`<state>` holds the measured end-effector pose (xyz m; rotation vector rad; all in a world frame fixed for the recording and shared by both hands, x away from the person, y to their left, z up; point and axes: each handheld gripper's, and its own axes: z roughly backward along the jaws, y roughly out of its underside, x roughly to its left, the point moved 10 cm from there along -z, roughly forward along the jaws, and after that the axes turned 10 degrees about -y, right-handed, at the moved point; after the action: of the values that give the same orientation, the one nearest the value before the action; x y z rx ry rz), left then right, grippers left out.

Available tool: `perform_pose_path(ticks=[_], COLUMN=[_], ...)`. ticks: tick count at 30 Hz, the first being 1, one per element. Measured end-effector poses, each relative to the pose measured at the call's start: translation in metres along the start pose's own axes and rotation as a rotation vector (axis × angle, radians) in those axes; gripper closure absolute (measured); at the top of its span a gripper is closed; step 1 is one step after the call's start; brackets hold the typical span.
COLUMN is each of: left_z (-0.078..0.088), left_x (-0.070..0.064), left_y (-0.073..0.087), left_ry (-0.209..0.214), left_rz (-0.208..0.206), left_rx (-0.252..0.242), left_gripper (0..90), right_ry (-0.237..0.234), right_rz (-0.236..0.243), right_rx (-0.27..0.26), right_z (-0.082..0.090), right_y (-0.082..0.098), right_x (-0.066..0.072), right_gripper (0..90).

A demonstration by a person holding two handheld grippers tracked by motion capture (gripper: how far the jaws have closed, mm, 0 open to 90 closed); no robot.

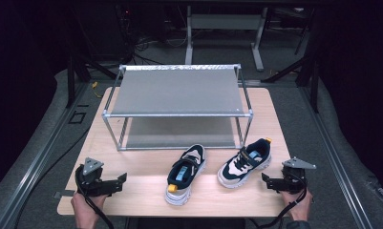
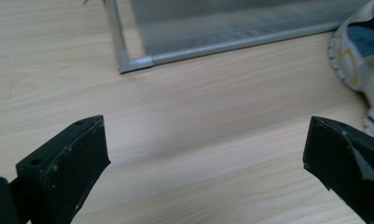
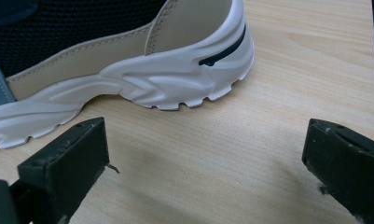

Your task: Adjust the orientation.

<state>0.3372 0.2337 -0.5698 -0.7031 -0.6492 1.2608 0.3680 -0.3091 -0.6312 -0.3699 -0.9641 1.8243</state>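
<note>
Two navy, beige and white sneakers lie on the wooden table (image 1: 146,169) in front of a metal shoe rack (image 1: 177,90). The left sneaker (image 1: 185,174) points its heel toward me, with a yellow tab; its white sole (image 2: 357,65) shows at the right edge of the left gripper view. The right sneaker (image 1: 245,162) lies angled, and its side (image 3: 128,70) looms close in the right gripper view. My left gripper (image 1: 123,180) rests near the table's front left, jaws open over bare wood (image 2: 203,140). At the front right my right gripper (image 1: 264,180) stands open just beside the right sneaker, not touching it.
The rack has a grey upper shelf and a lower shelf (image 1: 179,132), both bare; its front left corner joint (image 2: 133,63) lies ahead of the left gripper. Dark floor, rails and desk legs surround the table.
</note>
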Motion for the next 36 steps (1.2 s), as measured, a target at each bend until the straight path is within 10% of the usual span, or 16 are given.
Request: perform_pose_path(ticks=[36], left_z=[0.031], left_x=[-0.148], left_y=[-0.034], left_ry=[0.237], left_rz=[-0.167], left_rx=[-0.096], left_gripper=[0.0], right_ry=[0.02], right_rz=[0.003], right_rx=[0.02], right_z=[-0.002], right_y=[0.001], right_x=[-0.001], right_gripper=[0.9])
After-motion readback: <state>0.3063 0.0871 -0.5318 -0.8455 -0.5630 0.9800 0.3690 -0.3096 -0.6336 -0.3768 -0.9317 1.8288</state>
